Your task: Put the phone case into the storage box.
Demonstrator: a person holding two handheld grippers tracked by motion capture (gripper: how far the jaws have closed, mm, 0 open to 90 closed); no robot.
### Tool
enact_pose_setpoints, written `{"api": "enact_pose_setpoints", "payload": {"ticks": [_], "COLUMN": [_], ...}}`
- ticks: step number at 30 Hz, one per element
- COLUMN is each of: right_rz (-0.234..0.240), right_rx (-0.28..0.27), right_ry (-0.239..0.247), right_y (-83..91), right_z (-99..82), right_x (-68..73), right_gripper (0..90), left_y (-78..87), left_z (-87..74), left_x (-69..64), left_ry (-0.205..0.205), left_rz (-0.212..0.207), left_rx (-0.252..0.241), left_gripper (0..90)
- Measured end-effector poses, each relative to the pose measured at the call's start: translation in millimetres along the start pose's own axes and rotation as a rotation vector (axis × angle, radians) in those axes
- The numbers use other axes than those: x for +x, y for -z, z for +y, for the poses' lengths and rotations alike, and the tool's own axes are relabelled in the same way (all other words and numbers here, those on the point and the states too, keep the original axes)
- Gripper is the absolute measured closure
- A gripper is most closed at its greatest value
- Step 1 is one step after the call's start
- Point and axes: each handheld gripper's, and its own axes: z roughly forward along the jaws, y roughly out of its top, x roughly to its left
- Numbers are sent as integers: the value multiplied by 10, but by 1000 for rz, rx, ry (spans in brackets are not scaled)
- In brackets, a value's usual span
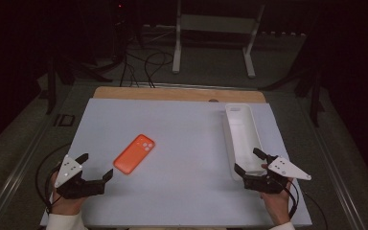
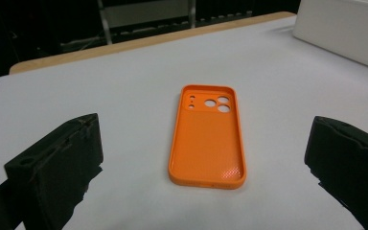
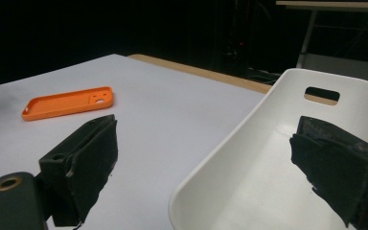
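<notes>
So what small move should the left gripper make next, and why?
Probably ease the left gripper forward to the orange phone case: its jaws stand open, the case lies flat just ahead between them, untouched, and the white tray waits empty by the right gripper.

It looks like a lab or recording studio: a pale grey-topped wooden table [image 1: 182,124] stands in a darkened room, black cables [image 1: 146,64] trail across the grey floor at the far side, beside a white metal stand [image 1: 215,28].
</notes>
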Motion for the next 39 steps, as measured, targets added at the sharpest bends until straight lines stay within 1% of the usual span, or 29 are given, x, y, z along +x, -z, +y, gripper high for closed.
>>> {"api": "enact_pose_setpoints", "payload": {"ticks": [2, 9, 12, 13, 16, 20, 21, 24, 25, 27, 28, 29, 39], "right_rz": [2, -1, 1, 2, 1, 2, 1, 2, 3, 4, 4, 4, 4], "right_rx": [-2, -2, -1, -1, 0, 0, 1, 1, 1, 2, 4, 4, 6], "right_ry": [-2, -5, -1, -1, -1, 0, -1, 3, 3, 3, 3, 2, -3], "right_y": [2, 2, -1, -2, -2, -2, -3, -7, -10, -11, -12, -13, -22], "right_z": [2, 9, 8, 7, 7, 7, 7, 4, 3, 2, 2, 1, 2], "right_x": [-2, 10, 12, 13, 14, 11, 12, 11, 11, 13, 13, 14, 23], "right_gripper": [86, 86, 86, 85, 85, 86, 86, 86, 86, 86, 86, 86, 86], "left_y": [-21, -74, -131, -131, -185, -225, -251, -281, -313, -349, -349, -380, -502], "left_z": [23, 107, 165, 165, 229, 271, 291, 305, 315, 318, 318, 319, 342], "left_x": [-2, -35, -44, -44, -41, -25, -18, -14, -6, 3, 3, 7, 16], "left_ry": [0, -16, -24, -24, -33, -32, -35, -38, -37, -36, -36, -37, -58], "left_rz": [1, -12, -19, -19, -17, -16, -15, -12, -10, -12, -12, -12, -4], "left_rx": [19, 49, 72, 72, 99, 116, 129, 140, 157, 173, 173, 186, 248], "left_gripper": [3, 3, 2, 3, 3, 3, 3, 3, 3, 3, 3, 3, 3]}}
